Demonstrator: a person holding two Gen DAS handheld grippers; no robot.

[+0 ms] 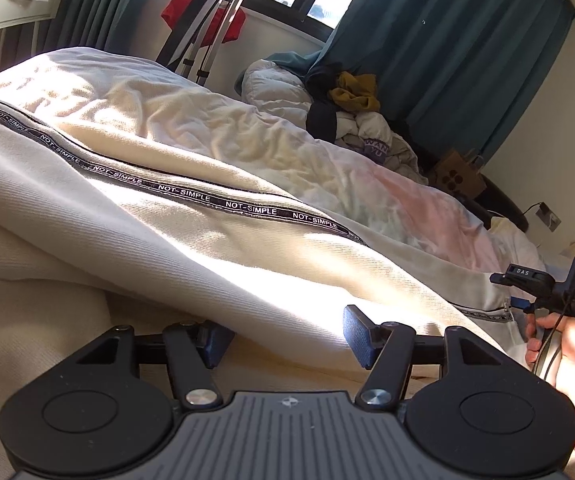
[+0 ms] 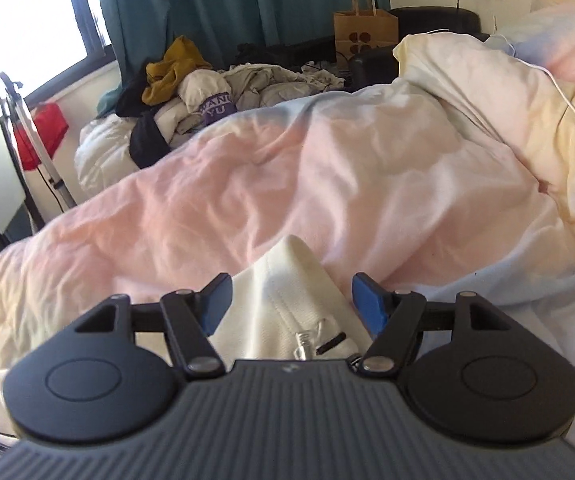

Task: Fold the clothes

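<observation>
Trousers (image 1: 167, 232), cream, tape reads "NOT-SIMPLE" | left hand-held gripper (image 1: 287, 340) jaws apart, empty | right hand-held gripper (image 2: 291, 300) jaws apart

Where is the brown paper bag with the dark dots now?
In the right wrist view the brown paper bag with dark dots stands at the top, right of centre, before the teal curtain, beyond the pile of crumpled clothes.

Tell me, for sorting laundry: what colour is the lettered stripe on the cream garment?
Black stripe with white lettering, clearest in the left wrist view.
</observation>
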